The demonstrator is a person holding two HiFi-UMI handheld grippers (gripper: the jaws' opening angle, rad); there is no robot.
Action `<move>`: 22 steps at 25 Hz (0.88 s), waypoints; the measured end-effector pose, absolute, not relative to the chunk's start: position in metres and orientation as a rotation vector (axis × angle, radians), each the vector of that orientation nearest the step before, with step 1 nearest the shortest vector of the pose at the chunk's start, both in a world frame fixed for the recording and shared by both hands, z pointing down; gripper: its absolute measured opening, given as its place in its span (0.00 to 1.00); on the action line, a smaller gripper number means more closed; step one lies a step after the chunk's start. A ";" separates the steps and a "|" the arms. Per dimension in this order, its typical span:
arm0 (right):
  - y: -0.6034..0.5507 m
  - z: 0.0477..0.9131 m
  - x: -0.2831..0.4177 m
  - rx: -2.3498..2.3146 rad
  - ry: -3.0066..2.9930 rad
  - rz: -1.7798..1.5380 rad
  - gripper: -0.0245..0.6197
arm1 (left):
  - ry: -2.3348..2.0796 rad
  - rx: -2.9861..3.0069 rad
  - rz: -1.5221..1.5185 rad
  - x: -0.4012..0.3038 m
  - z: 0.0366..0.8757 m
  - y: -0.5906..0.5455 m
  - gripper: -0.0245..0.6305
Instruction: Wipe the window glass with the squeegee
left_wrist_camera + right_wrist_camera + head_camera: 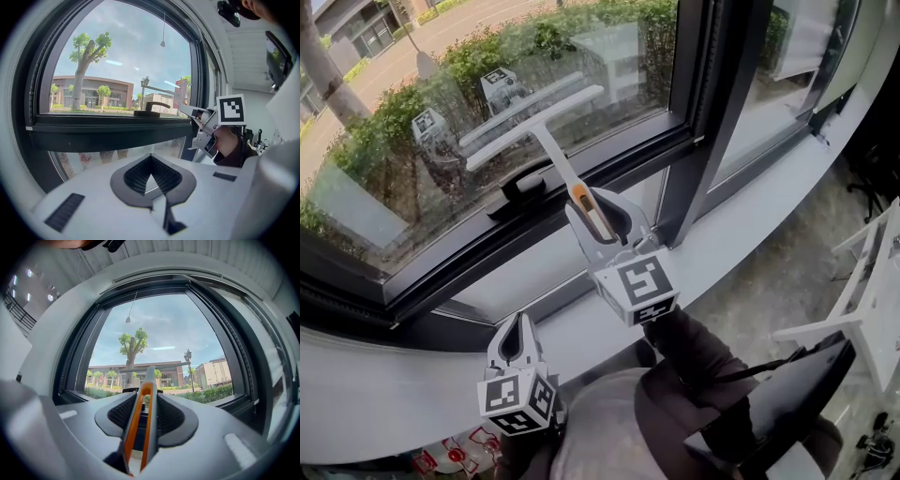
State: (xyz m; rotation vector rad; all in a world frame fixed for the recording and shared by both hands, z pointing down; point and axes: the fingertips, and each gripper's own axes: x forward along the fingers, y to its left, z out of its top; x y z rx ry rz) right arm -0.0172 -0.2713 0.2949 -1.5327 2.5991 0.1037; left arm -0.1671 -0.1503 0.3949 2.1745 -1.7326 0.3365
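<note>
The squeegee's white T-shaped blade [534, 127] lies slantwise against the window glass [412, 75], just above the lower frame. Its grey handle with an orange stripe [591, 208] runs down into my right gripper [600, 216], which is shut on it. In the right gripper view the handle [149, 380] stands between the dark pads [173, 416] of the right gripper [145, 401]. My left gripper [517, 328] hangs lower left over the white sill [403, 384], shut with nothing in it. In the left gripper view the left gripper [150, 158] is closed, with the right gripper [206, 129] to the right.
A black window handle [525, 183] sits on the lower frame right under the blade. A dark vertical mullion [722, 112] splits the panes at right. White furniture [862, 300] and a dark object [797, 384] stand on the floor at right.
</note>
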 end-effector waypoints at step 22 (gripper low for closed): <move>-0.267 0.318 -0.016 -1.559 2.634 0.004 0.24 | -1.674 2.210 0.330 -0.160 0.401 -0.157 0.04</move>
